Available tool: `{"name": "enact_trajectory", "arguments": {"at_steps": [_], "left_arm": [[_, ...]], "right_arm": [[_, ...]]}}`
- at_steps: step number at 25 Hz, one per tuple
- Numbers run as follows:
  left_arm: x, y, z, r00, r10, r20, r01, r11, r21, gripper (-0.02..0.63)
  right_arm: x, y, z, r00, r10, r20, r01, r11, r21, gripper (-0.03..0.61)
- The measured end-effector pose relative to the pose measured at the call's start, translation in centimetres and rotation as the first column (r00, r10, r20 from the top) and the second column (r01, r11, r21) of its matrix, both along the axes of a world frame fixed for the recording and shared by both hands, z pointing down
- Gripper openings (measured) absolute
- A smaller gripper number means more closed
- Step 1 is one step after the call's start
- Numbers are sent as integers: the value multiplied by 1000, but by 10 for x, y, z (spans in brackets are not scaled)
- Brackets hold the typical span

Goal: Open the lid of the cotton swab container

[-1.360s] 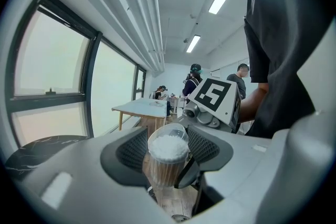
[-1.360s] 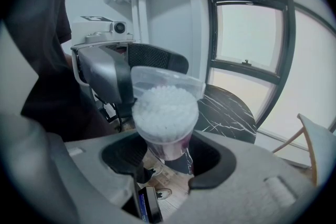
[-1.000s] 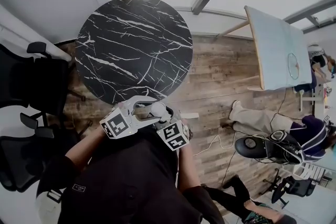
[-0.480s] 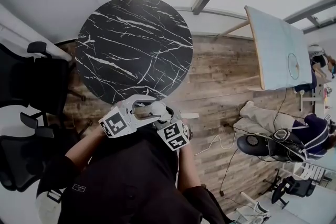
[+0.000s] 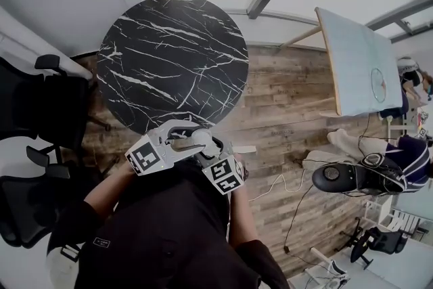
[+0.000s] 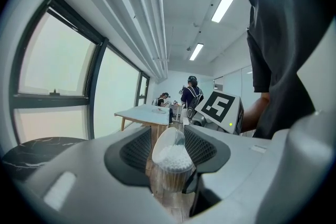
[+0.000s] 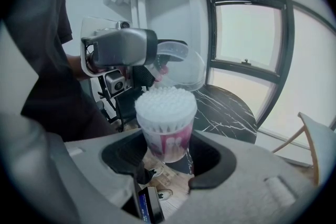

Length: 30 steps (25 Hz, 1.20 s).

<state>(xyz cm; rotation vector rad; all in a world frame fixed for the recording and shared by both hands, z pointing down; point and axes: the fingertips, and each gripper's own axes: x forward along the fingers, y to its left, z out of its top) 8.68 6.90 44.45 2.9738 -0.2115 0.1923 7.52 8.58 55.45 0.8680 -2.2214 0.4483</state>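
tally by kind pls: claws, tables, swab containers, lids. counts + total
Claws: 2, left claw and right claw
Tables: 2, black marble table and pale table
Swab container: 1
Lid: 1
Total: 6

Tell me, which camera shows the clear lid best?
The right gripper view: the lid shows whole, raised above the swabs. The left gripper view shows it small, behind the swabs; the head view hardly shows it at all.
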Motion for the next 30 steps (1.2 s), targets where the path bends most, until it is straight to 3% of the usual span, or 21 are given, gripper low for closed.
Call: {"name": "enact_trajectory", "arguments": {"at_steps": [7, 12, 30], "left_arm": [[-4, -8, -4, 1000, -19, -10, 19, 1000, 11, 181], [-6, -16, -4, 998, -54, -30, 54, 998, -15, 87], [-8, -28, 4, 995, -95, -27, 93, 993, -67, 74]], "right_arm": [[0, -2, 1, 1000, 1, -1, -1, 1000, 7, 249], [0, -3, 4, 1000, 0, 5, 0, 1000, 11, 248], [0, -4, 2, 999, -30, 21, 29, 999, 16, 247]]}}
